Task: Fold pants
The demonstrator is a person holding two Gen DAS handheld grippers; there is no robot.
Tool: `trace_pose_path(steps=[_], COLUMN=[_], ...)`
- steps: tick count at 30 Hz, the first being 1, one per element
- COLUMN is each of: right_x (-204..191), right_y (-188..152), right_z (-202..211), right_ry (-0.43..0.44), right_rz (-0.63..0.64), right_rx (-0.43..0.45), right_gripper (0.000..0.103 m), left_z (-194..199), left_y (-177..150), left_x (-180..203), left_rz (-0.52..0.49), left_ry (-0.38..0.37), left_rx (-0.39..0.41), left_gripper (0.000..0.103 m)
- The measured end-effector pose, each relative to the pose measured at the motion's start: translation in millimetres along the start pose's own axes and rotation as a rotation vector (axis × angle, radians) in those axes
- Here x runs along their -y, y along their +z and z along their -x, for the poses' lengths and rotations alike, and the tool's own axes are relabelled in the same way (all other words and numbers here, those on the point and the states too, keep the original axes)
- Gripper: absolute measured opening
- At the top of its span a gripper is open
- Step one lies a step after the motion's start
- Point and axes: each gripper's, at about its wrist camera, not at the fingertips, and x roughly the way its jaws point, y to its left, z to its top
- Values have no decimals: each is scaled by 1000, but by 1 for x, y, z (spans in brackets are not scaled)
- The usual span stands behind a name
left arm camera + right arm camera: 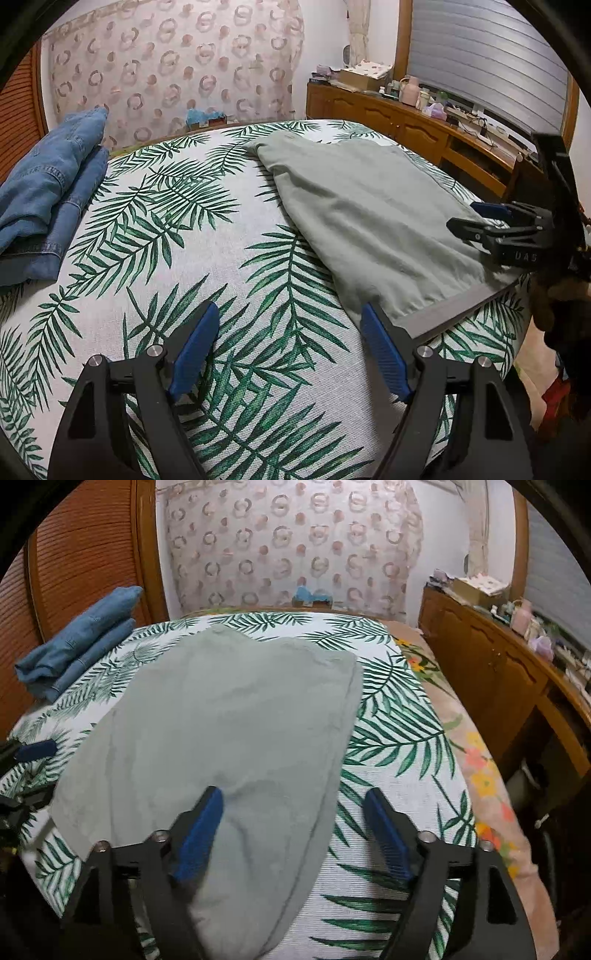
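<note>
The grey-green pants [221, 716] lay folded on the leaf-print bed [192, 229], their near edge cut off, perhaps overhanging. Both the left hand-held gripper [288, 350] and right hand-held gripper [291, 830] stood wide open, gripping nothing.

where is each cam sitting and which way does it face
Left wrist: rides the left hand-held gripper, angled down over the leaf-print bedspread; its own open fingers and the right hand-held gripper show.
Right wrist: rides the right hand-held gripper, directly over the green pants; own open fingers show.
Shared: pants, bedspread, folded jeans, patterned curtain.
</note>
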Motion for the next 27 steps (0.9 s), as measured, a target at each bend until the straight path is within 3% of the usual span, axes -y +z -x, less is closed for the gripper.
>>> trace_pose_path(steps=[9, 17, 27], right_x=[1, 6, 4], right_y=[-3, -23, -49], right_z=[4, 36, 62], right_ry=[17, 54, 113], right_rz=[-14, -32, -28], right_rx=[-4, 14, 6], right_gripper=[81, 70, 53], left_z=[11, 29, 19], left_y=[2, 8, 4], left_x=[-1, 20, 28], left_rz=[25, -27, -39], left_ry=[-47, -123, -143], left_rx=[13, 47, 1], left_gripper=[77, 73, 57])
